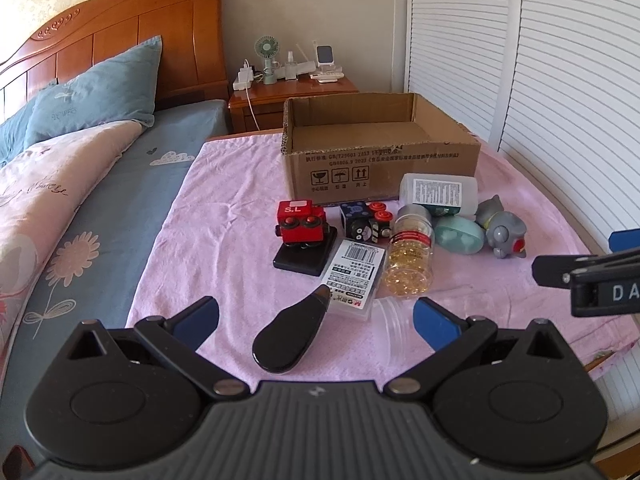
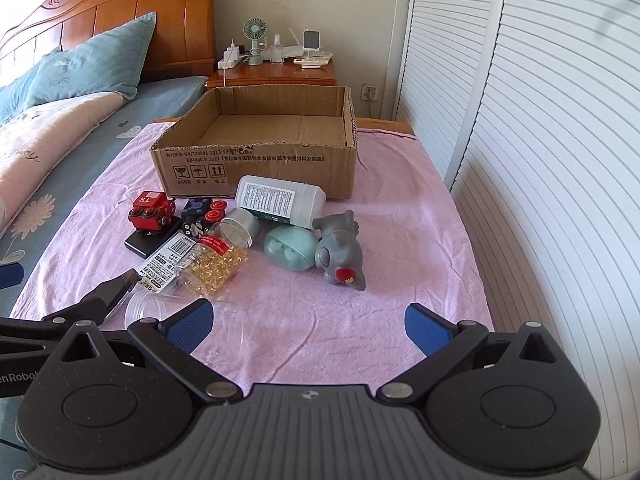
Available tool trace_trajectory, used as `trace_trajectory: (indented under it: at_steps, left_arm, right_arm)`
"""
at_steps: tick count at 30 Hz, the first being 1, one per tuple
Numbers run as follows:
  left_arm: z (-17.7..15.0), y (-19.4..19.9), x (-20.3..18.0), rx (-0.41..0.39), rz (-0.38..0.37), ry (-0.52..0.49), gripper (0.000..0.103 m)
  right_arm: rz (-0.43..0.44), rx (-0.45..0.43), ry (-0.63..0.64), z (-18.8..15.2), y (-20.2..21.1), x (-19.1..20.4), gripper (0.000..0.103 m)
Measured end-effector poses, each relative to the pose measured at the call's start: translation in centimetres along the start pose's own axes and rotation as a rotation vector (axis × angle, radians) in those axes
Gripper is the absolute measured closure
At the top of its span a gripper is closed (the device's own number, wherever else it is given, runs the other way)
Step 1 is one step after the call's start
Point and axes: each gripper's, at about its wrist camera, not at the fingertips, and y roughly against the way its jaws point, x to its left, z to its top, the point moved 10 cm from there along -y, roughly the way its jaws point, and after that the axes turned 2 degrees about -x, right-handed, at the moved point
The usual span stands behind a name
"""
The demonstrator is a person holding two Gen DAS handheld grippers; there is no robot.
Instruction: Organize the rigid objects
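- The left tongs [image 1: 316, 320] hover low over the near edge of the counter [image 1: 224, 240], blue pads spread wide apart, nothing between them.
- A black shoehorn-like piece [image 1: 290, 338] lies just ahead of them, its tip resting on a flat labelled card pack [image 1: 354, 276].
- The right tongs [image 2: 308, 326] are likewise wide apart and empty, above bare pink cloth [image 2: 304, 320].
- A clear plastic cup [image 2: 152, 306] lies on its side beside the right tongs' left pad.
- Mid-counter cluster: a jar of yellow capsules [image 2: 218, 256] on its side, a red toy robot [image 1: 300, 226] on a black block [image 1: 302, 256], dark cubes with red buttons [image 1: 366, 222], a teal oval case [image 2: 290, 248], a grey toy figure [image 2: 340, 250] and a white bottle [image 2: 280, 200] lying down.
- Behind them stands an open, empty cardboard box [image 2: 260, 164], the white bottle touching its front wall.
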Motion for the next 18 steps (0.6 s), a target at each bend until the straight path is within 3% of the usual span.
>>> trace_trajectory:
  at_steps: [18]
  left_arm:
    - [-4.8, -6.5, 4.3, 0.163, -0.01, 0.016, 0.001]
  right_arm:
    - [0.121, 0.017, 0.106, 1.0, -2.8, 3.1, 0.0]
